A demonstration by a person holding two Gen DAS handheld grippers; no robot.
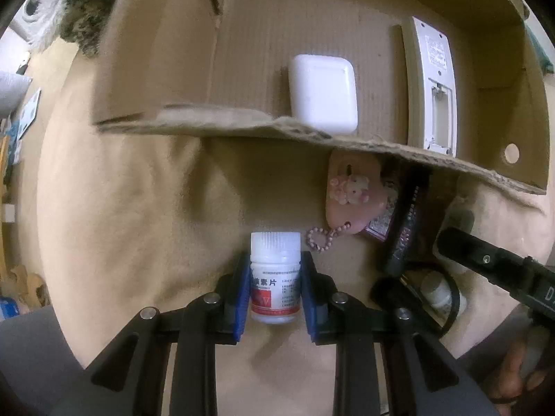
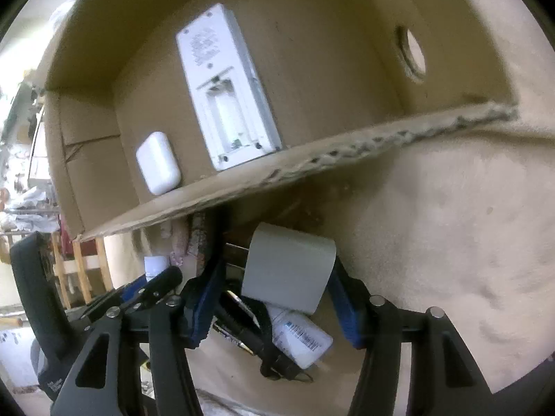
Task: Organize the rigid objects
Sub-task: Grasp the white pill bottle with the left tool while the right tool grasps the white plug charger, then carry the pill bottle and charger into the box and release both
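Grips the white pill bottle [image 1: 275,277] in the left gripper [image 1: 275,258], blue fingers [image 1: 242,287] narrowed onto the label from both sides, ribbed cap poking out past the tips. Keeps it over the tan-clothed worktop [image 1: 121,208], just short of the frayed near wall of the cardboard box [image 1: 242,126]; cannot tell whether the cap touches the cloth. Likely handles as light, stiff plastic with a smooth, somewhat slippery label. Best taken as here, on the straight body below the cap, never on the cap alone, for fear of twisting it loose. Probably tolerates a firm squeeze and a short drop. Inside the box: a white earbud case [image 1: 322,92] and a white remote [image 1: 433,83] lying back-up with its battery bay open, bare floor left of both. Just right of the bottle: a pink heart charm [image 1: 353,194] with a bead chain, then dark clutter. Frames a grey curved piece [image 2: 289,267] between the half-wide fingers of the right gripper [image 2: 277,270]; cannot tell whether both sides press on it.
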